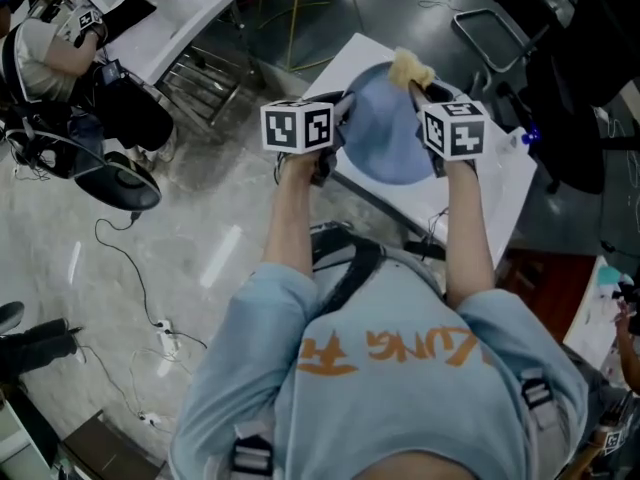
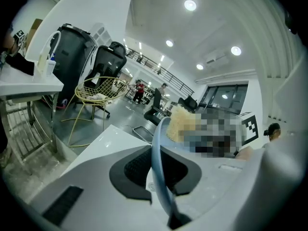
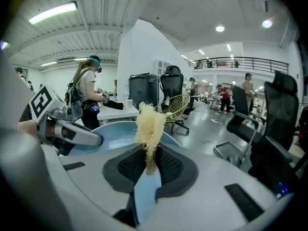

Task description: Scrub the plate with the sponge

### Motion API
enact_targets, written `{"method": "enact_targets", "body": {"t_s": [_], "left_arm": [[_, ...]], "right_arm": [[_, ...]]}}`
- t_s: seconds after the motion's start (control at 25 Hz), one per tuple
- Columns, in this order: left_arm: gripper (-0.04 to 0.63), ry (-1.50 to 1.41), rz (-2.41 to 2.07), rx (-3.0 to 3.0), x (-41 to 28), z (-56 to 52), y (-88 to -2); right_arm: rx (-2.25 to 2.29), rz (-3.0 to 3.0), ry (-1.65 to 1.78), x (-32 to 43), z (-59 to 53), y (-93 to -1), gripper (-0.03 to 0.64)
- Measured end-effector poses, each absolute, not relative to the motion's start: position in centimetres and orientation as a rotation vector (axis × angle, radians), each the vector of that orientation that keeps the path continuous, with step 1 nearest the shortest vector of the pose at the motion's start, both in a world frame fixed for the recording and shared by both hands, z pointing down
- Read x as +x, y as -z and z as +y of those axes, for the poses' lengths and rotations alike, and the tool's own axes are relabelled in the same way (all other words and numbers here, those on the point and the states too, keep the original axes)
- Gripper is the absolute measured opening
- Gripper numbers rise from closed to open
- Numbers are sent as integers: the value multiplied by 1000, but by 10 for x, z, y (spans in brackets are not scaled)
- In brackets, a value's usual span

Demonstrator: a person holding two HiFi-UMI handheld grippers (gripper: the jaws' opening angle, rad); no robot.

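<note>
First, seen from the head view, the left gripper [image 1: 342, 126] is closed on the blue plate [image 1: 388, 136] at its 9 o'clock rim. The left gripper view shows the rim edge-on, pinched between the dark pads [image 2: 137, 167]. The right gripper [image 1: 422, 96] is clamped on the yellow fibrous sponge [image 1: 410, 68], whose free tuft stands at the plate's 1 o'clock edge. Whether the tuft touches the plate cannot be told.

The plate is held in the air, tilted, above the white table [image 1: 500, 190] at 12 o'clock from the person.

Judged handling:
- **Plate:** stiff, light and smooth-glazed. A rim pinch would likely pivot under scrubbing pressure, so the grip should sit deep on the rim, opposite the sponge.
- **Sponge:** soft and springy, best gripped low at its base.
</note>
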State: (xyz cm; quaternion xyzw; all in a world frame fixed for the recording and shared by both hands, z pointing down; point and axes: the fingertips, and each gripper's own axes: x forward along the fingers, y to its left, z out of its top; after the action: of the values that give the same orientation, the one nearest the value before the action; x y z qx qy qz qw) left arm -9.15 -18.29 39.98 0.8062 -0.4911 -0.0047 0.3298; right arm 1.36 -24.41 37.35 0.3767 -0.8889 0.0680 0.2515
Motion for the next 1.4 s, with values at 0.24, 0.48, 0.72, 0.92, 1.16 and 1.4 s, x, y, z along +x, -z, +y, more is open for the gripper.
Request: {"method": "enact_targets", "body": {"t_s": [0.24,0.48,0.72,0.92,1.16,1.4], "left_arm": [[29,50,-1232,2098,-88,-190,-410],[31,74,-1207,2116,-79,-207,-406],[34,145,-1149,2100,-78,-229,-416],[34,131,-1089,2131,-47,-246,-418],[34,115,-1076,2144,-36,-257,-418],[37,162,-1110,2115,-62,-258,-417]], "right_arm": [[1202,-2340,-227,59,-254,-376,49],[1319,-2277,-256,96,-258,-377,50],[1367,-2196,-273,124,-252,-386,51],[1403,-2287,-256,140,-257,-371,51],[1259,-2458,-186,85,-260,-342,51],[1032,-2592,-87,2,-253,-334,51]]}}
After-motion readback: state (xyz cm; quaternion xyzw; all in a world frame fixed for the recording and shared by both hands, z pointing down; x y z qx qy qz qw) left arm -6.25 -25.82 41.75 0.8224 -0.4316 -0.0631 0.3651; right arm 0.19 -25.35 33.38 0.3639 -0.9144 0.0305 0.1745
